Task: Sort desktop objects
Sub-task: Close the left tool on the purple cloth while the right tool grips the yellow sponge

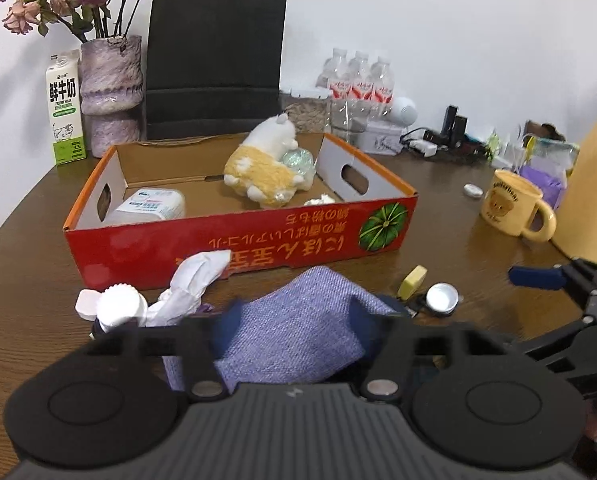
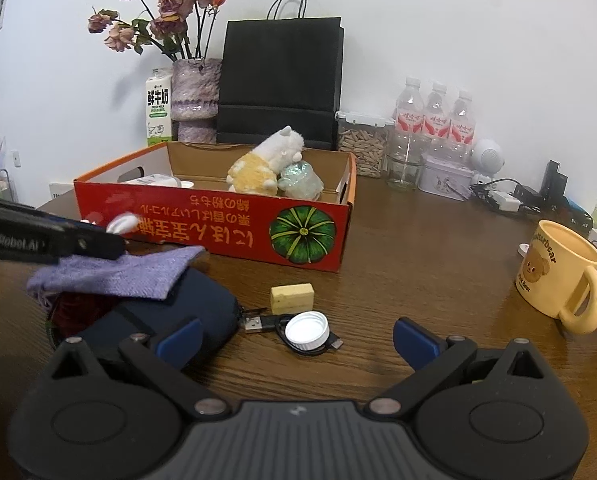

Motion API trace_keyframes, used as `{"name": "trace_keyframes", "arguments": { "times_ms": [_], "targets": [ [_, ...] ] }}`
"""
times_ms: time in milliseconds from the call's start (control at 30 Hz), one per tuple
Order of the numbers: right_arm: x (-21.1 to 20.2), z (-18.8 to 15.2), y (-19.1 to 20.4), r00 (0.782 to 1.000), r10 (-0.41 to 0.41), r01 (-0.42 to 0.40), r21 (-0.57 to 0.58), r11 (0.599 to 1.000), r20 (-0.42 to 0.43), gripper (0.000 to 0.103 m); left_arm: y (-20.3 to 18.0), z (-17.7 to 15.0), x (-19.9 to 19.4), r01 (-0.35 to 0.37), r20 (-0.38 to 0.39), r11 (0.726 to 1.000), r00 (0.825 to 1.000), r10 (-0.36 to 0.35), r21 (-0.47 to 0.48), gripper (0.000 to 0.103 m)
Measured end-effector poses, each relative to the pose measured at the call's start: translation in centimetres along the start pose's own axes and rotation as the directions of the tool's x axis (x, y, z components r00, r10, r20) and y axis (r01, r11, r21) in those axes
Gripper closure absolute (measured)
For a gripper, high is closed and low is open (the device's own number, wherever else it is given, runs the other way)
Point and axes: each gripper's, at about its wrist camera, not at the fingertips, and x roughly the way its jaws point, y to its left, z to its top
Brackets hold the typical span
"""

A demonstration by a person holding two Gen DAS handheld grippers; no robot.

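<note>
My left gripper has its fingers closed on the lilac cloth, just short of the red box. My right gripper hangs open over the bottle cap and cable. I judge the drooping cloth could snag the box's near wall or drag the tissue. The brown wooden tabletop is cluttered against a white wall.

A crumpled lavender woven cloth drapes over a dark navy pouch before the red cardboard box.
</note>
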Motion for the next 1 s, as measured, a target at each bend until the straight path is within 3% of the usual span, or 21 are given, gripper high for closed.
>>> {"name": "trace_keyframes", "arguments": {
  "times_ms": [133, 200, 233, 300, 333, 367, 467, 567, 800, 1000],
  "targets": [
    [0.2, 0.0, -0.2, 1.0, -0.005, 0.005, 0.0, 1.0, -0.009, 0.001, -1.0, -0.1, 1.3, 0.006, -0.033, 0.999, 0.999, -0.005, 0.035, 0.017],
    [0.3, -0.1, -0.2, 1.0, -0.003, 0.003, 0.0, 1.0, -0.011, 0.001, -1.2, -0.2, 2.3, 0.015, -0.057, 0.999, 0.998, -0.013, 0.036, 0.017],
    [0.3, -0.1, -0.2, 1.0, -0.002, 0.002, 0.0, 1.0, -0.013, 0.001, -1.2, -0.4, 2.7, 0.025, -0.068, 0.999, 0.997, -0.023, 0.029, 0.021],
    [0.4, -0.2, -0.3, 1.0, -0.001, 0.001, -0.001, 1.0, -0.015, 0.001, -0.8, -0.7, 3.2, 0.08, -0.076, 0.997, 0.994, -0.081, -0.012, 0.042],
    [0.4, -0.2, -0.3, 1.0, -0.001, 0.001, -0.001, 1.0, -0.017, 0.001, -0.5, -0.7, 3.2, 0.116, -0.077, 0.993, 0.99, -0.118, -0.034, 0.064],
    [0.5, -0.2, -0.4, 1.0, -0.001, 0.001, 0.001, 1.0, -0.018, 0.001, -0.3, -0.8, 3.1, 0.151, -0.077, 0.987, 0.985, -0.154, -0.051, 0.078],
    [0.6, -0.1, -0.4, 1.0, -0.002, 0.002, 0.001, 1.0, -0.016, 0.001, -0.6, -0.8, 2.6, 0.125, -0.056, 0.991, 0.99, -0.128, -0.044, 0.093],
    [0.7, 0.0, -0.5, 1.0, 0.002, -0.002, -0.005, 1.0, -0.015, 0.001, -0.4, -0.6, 2.1, 0.117, -0.036, 0.991, 0.992, -0.12, -0.065, 0.099],
    [1.5, 0.6, -1.0, 1.0, -0.013, 0.013, -0.016, 1.0, -0.011, 0.002, 0.4, 0.5, 0.5, 0.057, 0.041, 0.996, 0.998, -0.054, -0.071, 0.1],
    [3.4, 2.0, -1.2, 1.0, -0.006, 0.005, -0.035, 0.999, -0.016, 0.009, 0.8, 1.2, -0.1, 0.011, 0.086, 0.998, 0.996, -0.006, -0.056, 0.1]
  ]
}}
